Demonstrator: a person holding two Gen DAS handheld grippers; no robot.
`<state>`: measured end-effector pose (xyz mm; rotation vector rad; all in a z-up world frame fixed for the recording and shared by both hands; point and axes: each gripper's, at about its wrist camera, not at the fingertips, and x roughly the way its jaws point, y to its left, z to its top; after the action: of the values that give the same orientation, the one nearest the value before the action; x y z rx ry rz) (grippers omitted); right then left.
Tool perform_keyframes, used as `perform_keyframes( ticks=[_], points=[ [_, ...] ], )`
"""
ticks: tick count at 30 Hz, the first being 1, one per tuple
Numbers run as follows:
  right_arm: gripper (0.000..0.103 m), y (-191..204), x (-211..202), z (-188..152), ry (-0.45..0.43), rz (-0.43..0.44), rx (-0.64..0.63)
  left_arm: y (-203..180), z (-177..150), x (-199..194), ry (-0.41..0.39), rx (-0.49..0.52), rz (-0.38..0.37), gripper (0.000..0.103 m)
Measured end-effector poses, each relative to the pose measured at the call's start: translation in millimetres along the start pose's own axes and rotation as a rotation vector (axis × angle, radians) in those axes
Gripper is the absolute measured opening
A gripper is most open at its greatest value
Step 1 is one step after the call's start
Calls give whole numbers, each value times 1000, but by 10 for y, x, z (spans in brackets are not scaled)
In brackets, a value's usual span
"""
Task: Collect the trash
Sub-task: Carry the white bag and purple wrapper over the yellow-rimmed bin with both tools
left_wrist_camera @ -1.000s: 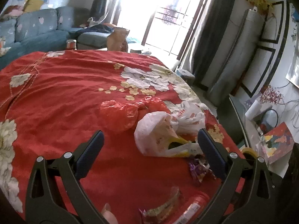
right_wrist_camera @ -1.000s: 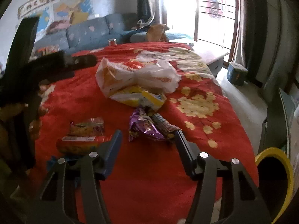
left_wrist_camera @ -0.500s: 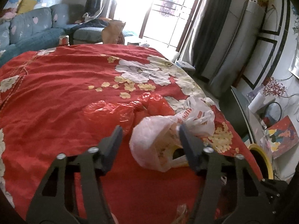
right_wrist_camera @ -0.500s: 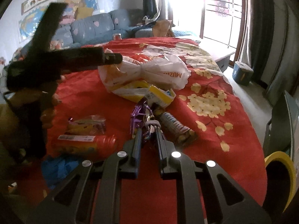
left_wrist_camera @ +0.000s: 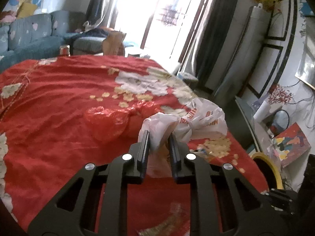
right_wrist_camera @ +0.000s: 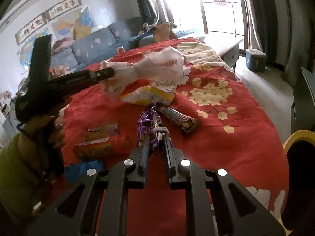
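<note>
Left wrist view, change: the left gripper (left_wrist_camera: pixel 158 143), spread wide a second ago, is closing on the white bag (left_wrist_camera: pixel 198 120), plastic already pinched between its jaws.
Left wrist view, bag: lifted off the red cloth (left_wrist_camera: pixel 51 102), beside a red bag (left_wrist_camera: pixel 107 122).
Left wrist view, hidden: the bag's mouth sits behind the jaws.
Right wrist view, change: the right gripper (right_wrist_camera: pixel 156 140) went from half open to clamped on the purple wrapper (right_wrist_camera: pixel 148 122).
Right wrist view, meaning: probably bag and wrapper are both in hand, so bagging can start.
Right wrist view, left lying: chocolate bar (right_wrist_camera: pixel 178 119), yellow packet (right_wrist_camera: pixel 149 96), orange packet (right_wrist_camera: pixel 102 147).
Right wrist view, unclear: the blue scrap (right_wrist_camera: pixel 84 169) is half hidden.
</note>
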<state>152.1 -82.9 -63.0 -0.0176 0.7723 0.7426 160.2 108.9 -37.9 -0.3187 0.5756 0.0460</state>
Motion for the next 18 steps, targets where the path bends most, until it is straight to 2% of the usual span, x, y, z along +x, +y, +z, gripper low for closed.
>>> perform_keyframes(
  ticks=[11, 18],
  points=[
    [14, -142, -333, 64, -84, -32, 42, -278, 70, -347, -67, 26, -76, 13],
    [14, -260, -517, 98, -130, -58, 74, -465, 50, -436, -73, 58, -112, 12]
  ],
)
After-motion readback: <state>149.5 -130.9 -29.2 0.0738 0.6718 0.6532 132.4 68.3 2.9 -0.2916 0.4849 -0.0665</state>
